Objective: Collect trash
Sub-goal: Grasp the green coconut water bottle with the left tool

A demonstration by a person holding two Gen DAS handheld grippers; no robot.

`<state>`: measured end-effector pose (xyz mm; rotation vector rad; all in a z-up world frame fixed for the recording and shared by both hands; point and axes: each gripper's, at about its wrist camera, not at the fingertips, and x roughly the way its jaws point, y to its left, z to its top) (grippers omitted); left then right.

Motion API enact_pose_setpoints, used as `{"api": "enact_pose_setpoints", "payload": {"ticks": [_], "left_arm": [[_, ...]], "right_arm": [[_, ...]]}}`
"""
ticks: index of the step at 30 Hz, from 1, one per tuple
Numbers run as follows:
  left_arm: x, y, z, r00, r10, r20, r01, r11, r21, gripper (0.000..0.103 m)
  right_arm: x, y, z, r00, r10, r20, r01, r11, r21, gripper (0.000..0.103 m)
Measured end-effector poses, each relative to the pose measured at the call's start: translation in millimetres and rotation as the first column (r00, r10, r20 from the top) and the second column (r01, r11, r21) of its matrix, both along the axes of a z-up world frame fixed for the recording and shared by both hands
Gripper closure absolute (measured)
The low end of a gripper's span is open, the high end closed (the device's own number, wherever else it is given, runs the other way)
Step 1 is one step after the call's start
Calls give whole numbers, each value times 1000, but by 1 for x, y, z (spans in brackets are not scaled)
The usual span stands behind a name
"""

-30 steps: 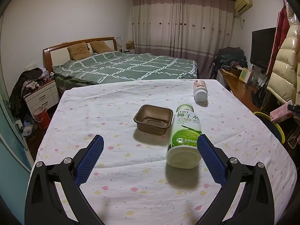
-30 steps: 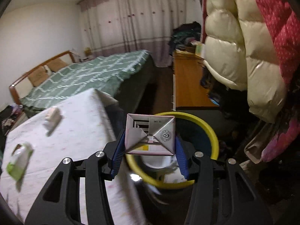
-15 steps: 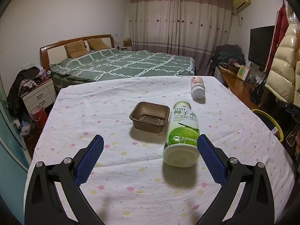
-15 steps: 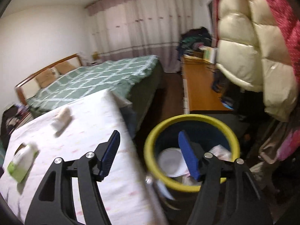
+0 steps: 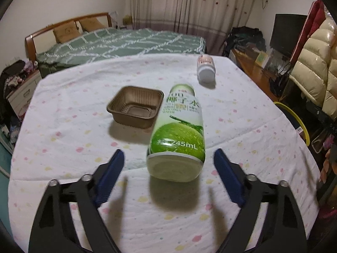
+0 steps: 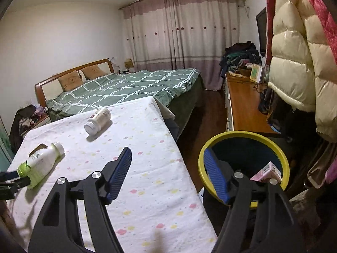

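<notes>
My right gripper (image 6: 168, 172) has let go; its empty jaws are opening beside the bin (image 6: 242, 136), where the pink carton (image 6: 267, 171) now lies. My left gripper (image 5: 168, 164) is closing around the green bottle (image 5: 179, 130) on the table (image 5: 63, 147), not yet touching.

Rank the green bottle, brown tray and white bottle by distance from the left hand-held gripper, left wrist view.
1. Green bottle: lying on its side, its base just ahead of the closing fingers of the left hand-held gripper, not yet touched.
2. Brown tray: past the bottle's base, up and to the left.
3. White bottle: farthest, near the table's far edge, on the right.
</notes>
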<state>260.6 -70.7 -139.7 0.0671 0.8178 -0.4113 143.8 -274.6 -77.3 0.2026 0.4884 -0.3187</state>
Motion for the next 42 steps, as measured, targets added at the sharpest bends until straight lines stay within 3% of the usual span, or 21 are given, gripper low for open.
{"api": "enact_pose_setpoints", "payload": {"ticks": [6,12,16,19,28,35,42], "left_arm": [[4,-16,-4,1000,-21,-4,21,999,28,34],[8,-26,-7,1000,-23,-13,24,998,54,51],[5,-28,-4,1000,-23,12,22,997,80,51],[-2,-31,6,997,-28,73,20,993,116,51],[-23,-37,61,969,-77,233,50,991,121,52],[-22,-44,85,962,-87,259,69,995,77,52],[-13,-58,88,963,-96,251,81,994,71,52]], "right_arm": [[0,-2,0,1000,7,-1,-7,1000,3,36],[1,0,-1,1000,13,2,-13,1000,-5,36],[1,0,-1,1000,15,-1,-15,1000,-1,36],[1,0,0,1000,16,-2,-16,1000,-2,36],[2,1,0,1000,16,0,-16,1000,-2,36],[2,1,1,1000,18,6,-18,1000,-1,36],[-4,-2,2,999,17,38,-17,1000,16,36]]}}
